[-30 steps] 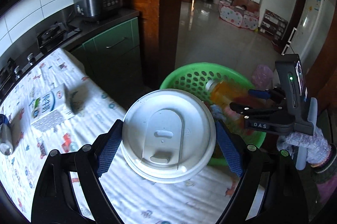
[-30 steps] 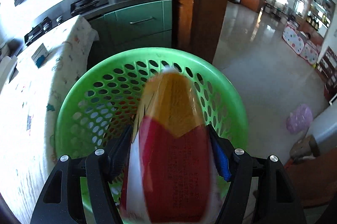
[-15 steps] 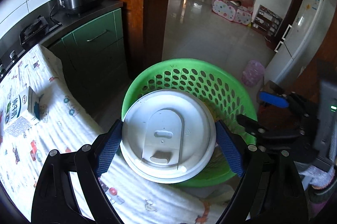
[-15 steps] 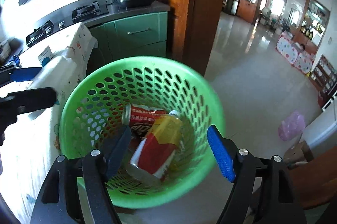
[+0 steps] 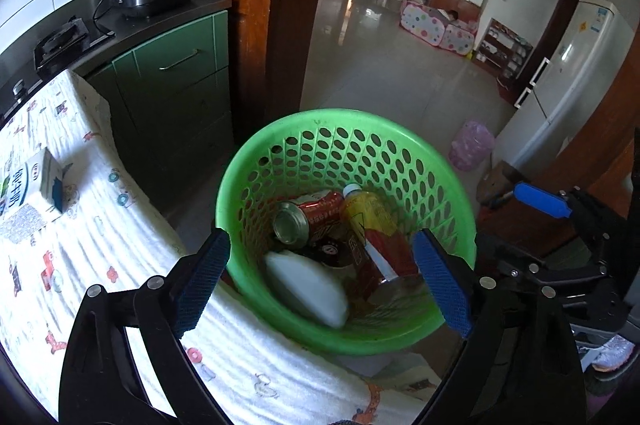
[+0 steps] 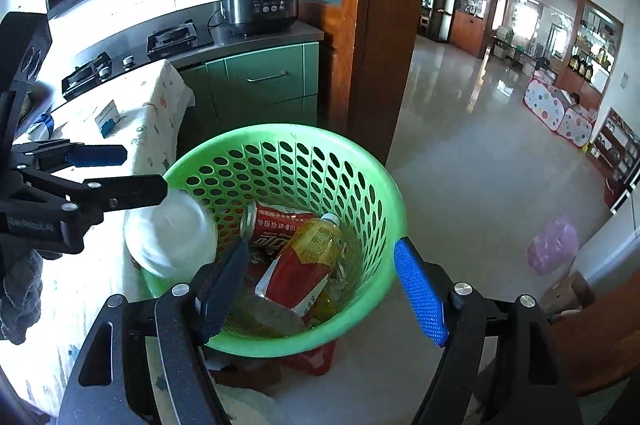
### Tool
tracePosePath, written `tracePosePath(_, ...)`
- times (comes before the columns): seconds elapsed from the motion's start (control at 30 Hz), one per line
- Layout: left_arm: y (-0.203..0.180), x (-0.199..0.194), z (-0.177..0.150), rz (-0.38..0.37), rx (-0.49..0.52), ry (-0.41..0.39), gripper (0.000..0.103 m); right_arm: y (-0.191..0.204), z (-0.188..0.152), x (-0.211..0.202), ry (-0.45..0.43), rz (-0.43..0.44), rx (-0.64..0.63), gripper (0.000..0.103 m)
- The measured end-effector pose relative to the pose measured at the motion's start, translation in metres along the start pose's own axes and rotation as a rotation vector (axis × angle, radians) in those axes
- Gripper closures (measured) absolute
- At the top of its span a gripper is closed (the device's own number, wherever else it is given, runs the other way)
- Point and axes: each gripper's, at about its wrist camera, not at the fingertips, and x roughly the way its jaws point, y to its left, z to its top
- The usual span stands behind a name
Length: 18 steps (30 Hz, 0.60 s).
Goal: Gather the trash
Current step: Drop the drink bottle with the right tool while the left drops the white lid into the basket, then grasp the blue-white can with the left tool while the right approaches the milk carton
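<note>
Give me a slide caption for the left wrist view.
Opening left gripper above the perforated green plastic basket, where a white lidded cup joins a red can.

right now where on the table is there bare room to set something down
Free: the patterned cloth between the milk carton and the green basket. Crowded: inside the basket, where a red can, yellow bottle and white cup are piled up.
</note>
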Motion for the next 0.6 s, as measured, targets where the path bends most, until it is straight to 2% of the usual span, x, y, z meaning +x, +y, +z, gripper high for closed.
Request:
tracePosePath(0.23,0.019,-0.036,-0.009,0.074,0.007,-0.058,0.011,0.018,0.005,-0.013,-0.015,0.019,-0.028,0.030)
tracePosePath(0.6,0.111,-0.106,-0.031,0.252,-0.111,-0.121,0.012,0.076,0.028,-0.021,-0.037,0.110,-0.105,0.024)
